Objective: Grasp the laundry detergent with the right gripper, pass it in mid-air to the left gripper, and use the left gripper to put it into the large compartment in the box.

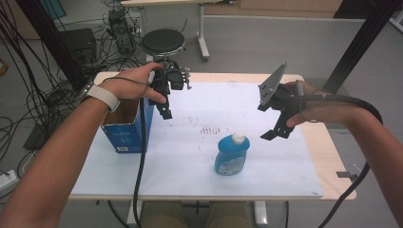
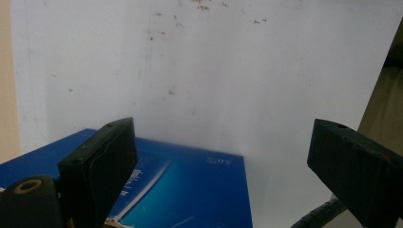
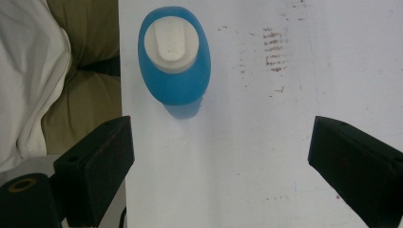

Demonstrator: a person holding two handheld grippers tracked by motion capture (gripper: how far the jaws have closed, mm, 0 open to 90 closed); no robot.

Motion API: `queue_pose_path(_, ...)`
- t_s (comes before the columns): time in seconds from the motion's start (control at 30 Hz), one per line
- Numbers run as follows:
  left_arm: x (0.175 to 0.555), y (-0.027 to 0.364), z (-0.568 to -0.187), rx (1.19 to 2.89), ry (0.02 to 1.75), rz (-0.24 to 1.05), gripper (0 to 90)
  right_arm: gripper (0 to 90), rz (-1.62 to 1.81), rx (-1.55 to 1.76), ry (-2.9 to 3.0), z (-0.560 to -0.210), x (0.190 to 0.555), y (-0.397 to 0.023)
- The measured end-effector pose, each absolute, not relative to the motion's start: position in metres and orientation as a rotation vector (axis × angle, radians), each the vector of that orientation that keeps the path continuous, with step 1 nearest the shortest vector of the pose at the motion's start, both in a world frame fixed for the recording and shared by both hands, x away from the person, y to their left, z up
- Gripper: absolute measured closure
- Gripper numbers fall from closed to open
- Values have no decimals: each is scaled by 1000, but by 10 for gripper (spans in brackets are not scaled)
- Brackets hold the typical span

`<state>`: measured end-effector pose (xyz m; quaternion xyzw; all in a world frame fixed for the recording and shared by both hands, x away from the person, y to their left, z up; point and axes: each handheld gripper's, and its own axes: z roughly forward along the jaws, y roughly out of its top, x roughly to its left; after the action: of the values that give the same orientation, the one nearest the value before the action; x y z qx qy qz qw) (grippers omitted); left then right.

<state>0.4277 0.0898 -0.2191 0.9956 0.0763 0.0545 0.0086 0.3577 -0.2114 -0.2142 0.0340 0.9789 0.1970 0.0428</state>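
Soft, even overhead light, faint shadows; all views slightly blurred, low-resolution.

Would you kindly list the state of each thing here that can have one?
Blue bottle: upright on the table, white cap shut, untouched.
Blue box: upright at the table's left edge, top open.
Left gripper: open, empty, above the box.
Right gripper: open, empty, raised beside the bottle.

The bottle [image 1: 232,154] stands upright near the table's [image 1: 266,180] middle, the box [image 1: 127,128] sits well apart at its left edge, and a stool [image 1: 163,42] stands beyond the far side.
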Motion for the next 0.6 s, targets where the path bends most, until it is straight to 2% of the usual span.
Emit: queue_pose_path(0.6, 427, 92, -220, 3103, 257, 167, 103, 71, 618, 85, 2987, -216, 357, -213)
